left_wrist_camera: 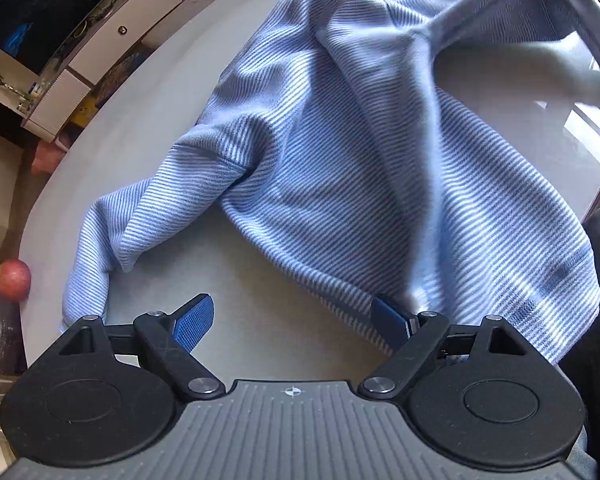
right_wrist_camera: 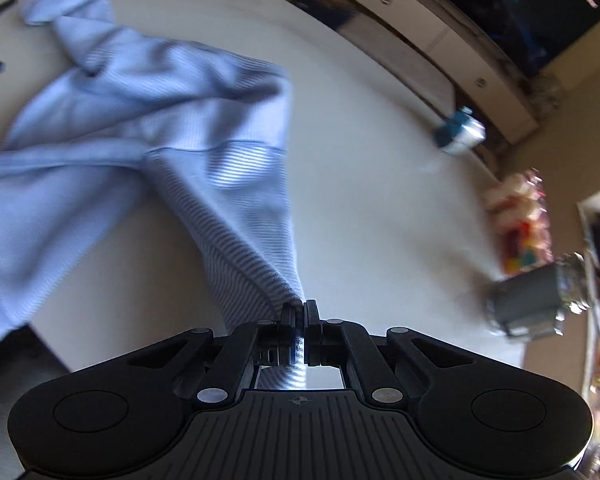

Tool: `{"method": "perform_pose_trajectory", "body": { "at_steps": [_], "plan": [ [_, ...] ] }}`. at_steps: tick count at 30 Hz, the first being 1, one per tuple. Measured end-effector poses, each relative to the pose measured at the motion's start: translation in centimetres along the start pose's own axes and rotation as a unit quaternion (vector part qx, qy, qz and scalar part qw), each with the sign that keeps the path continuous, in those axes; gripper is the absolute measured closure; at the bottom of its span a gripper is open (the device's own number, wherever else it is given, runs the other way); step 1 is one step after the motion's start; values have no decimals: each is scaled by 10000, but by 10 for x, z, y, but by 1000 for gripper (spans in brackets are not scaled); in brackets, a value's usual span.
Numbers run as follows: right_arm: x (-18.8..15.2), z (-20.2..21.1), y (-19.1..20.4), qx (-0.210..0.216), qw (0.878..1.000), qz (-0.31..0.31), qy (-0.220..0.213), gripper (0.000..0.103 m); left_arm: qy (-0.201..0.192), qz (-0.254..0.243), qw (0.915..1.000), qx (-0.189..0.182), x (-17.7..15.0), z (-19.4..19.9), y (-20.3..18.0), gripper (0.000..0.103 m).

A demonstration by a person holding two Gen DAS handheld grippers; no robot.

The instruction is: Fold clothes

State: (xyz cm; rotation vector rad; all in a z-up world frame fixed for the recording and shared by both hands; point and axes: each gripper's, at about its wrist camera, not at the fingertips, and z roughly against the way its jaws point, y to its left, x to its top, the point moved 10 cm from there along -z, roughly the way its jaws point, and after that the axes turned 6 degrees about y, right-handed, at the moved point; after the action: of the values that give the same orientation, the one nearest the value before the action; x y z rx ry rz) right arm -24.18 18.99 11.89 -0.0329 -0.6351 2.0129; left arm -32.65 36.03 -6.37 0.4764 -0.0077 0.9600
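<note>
A light blue striped sweater (left_wrist_camera: 340,152) lies crumpled on the white table (left_wrist_camera: 260,344). My left gripper (left_wrist_camera: 292,316) is open just above the table at the sweater's near hem. Its right pad (left_wrist_camera: 386,320) touches the hem's edge and its left pad (left_wrist_camera: 194,320) stands over bare table. My right gripper (right_wrist_camera: 300,306) is shut on a corner of the sweater (right_wrist_camera: 172,120) and holds it lifted, so the cloth stretches up from the table. In the left wrist view that raised part (left_wrist_camera: 540,8) shows at the top right, blurred.
A red apple (left_wrist_camera: 14,284) sits at the table's left edge. Along the far right rim stand a small teal and white box (right_wrist_camera: 460,132), a bag of coloured sweets (right_wrist_camera: 520,216) and a grey jar (right_wrist_camera: 532,304). A low cabinet (right_wrist_camera: 420,32) runs behind the table.
</note>
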Motion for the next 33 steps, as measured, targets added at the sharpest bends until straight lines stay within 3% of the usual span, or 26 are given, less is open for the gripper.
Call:
{"method": "perform_pose_trajectory", "body": {
  "at_steps": [10,18,21,29,33],
  "plan": [
    [-11,-39,-50,-610,9972,-209,391,99,-23,-21,9999,-102,4,-1,0,18],
    [-13,-43,-34,-140,9989,-291,351,97,-34,-158,9998,-68,16,-4,0,18],
    [-15,-40,-26,5,9992,-219,326,86,-215,-269,9993,-145,32,7,-10,18],
    [-25,-18,-16,208,9994,-278,67,73,-795,-840,9930,-232,97,40,-55,18],
    [-35,-5,-9,425,9985,-328,-77,73,-972,-1180,9882,-36,133,40,-83,17]
  ]
}}
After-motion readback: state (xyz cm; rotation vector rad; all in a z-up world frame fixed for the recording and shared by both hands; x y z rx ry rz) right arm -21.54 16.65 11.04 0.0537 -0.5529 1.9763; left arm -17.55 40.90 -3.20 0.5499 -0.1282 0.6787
